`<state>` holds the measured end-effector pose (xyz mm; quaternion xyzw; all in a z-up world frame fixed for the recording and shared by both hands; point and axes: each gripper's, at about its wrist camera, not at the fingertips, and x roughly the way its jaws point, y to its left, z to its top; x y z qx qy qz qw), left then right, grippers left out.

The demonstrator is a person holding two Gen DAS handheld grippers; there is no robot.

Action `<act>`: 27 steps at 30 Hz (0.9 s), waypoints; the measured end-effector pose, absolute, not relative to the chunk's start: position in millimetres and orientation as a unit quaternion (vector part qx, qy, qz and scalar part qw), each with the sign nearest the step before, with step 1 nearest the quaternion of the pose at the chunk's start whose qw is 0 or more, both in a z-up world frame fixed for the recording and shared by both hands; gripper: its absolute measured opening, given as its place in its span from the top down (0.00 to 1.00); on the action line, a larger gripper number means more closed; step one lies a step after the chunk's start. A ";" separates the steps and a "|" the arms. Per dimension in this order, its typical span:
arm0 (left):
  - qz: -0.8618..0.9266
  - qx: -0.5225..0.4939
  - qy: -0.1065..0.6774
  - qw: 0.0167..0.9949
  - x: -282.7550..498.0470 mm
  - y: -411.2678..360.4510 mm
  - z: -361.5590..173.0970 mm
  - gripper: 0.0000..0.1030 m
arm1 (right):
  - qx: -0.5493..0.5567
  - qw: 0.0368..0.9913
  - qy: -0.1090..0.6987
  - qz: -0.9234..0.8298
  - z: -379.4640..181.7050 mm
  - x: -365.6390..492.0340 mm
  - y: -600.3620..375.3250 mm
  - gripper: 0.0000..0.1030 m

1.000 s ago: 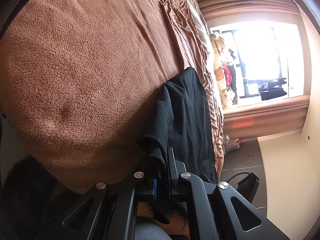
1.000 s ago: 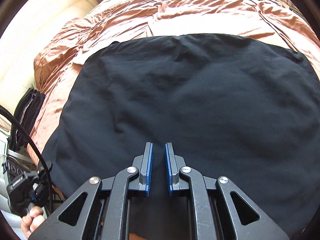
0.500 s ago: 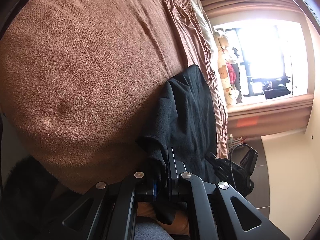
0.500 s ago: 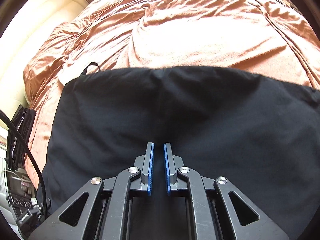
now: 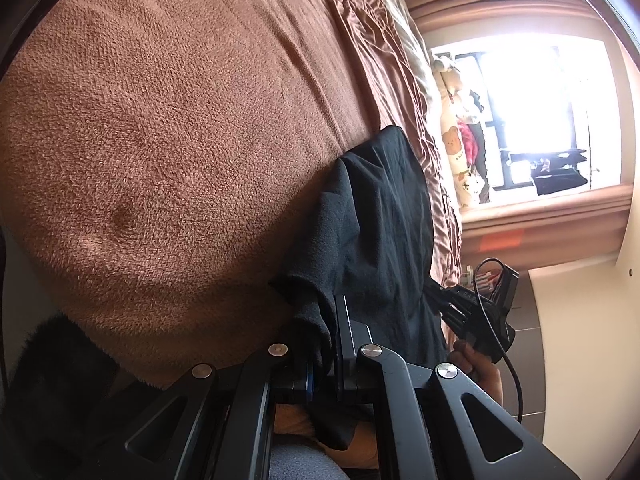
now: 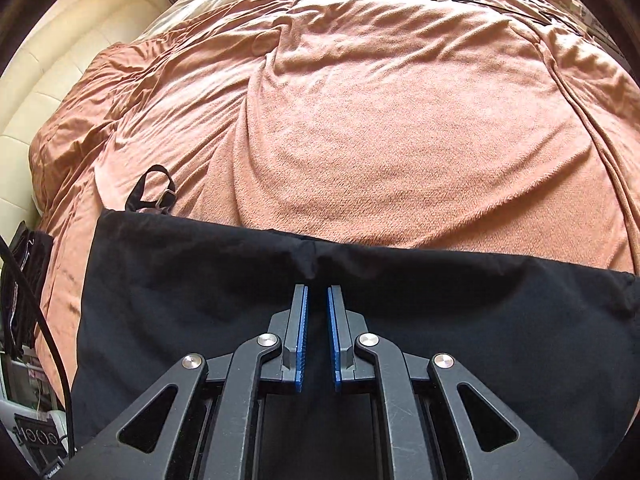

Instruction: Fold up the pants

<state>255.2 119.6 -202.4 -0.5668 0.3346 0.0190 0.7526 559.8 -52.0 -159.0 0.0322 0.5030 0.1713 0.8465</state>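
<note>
The pants' (image 6: 160,300) folded edge came nearer; both grippers' fingers (image 6: 301,332) clamp it; left view alone shows window (image 5: 540,112).

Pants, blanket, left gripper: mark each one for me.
pants (image 6: 168,280), right wrist view, flat black cloth left of the fingers
blanket (image 6: 400,140), right wrist view, bare plush middle beyond the pants
left gripper (image 5: 326,332), left wrist view, between its fingertips, where black cloth is pinched

A rumpled brown blanket (image 6: 400,128) is covering the bed, its fleecy surface catching daylight. Sun is glaring through a window (image 5: 548,112) framed by brownish curtains (image 5: 500,0). A cream padded headboard (image 6: 60,80) is curving along the left, and pale wall (image 5: 580,340) is showing beneath the sill
</note>
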 end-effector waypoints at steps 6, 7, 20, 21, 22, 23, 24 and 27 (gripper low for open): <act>0.019 -0.570 0.334 0.750 255.9 121.4 -204.8 0.93 | 0.042 0.845 0.496 0.195 -148.9 536.8 -57.1 0.93; 0.019 -0.570 0.334 0.750 255.5 121.9 -205.0 0.93 | 0.036 0.846 0.495 0.197 -148.7 530.5 -57.0 0.93; 0.010 -0.556 0.338 0.759 255.2 121.1 -202.6 0.93 | 0.016 0.825 0.513 0.237 -167.0 449.2 -64.0 0.93; 0.005 -0.550 0.343 0.761 256.8 119.2 -201.2 0.93 | 0.015 0.825 0.512 0.239 -167.6 444.1 -65.2 0.93; 0.004 -0.545 0.346 0.764 258.1 117.6 -199.8 0.93 | 0.012 0.825 0.511 0.240 -168.0 441.1 -66.0 0.93; 0.004 -0.542 0.348 0.765 259.3 116.0 -198.9 0.91 | 0.010 0.826 0.510 0.241 -167.8 437.0 -67.8 0.93; 0.005 -0.540 0.350 0.766 259.7 115.4 -198.4 0.90 | 0.010 0.826 0.509 0.242 -167.1 433.6 -68.8 0.93; 0.010 -0.541 0.345 0.767 259.0 116.1 -197.8 0.77 | 0.015 0.823 0.511 0.248 -167.9 428.3 -74.5 0.93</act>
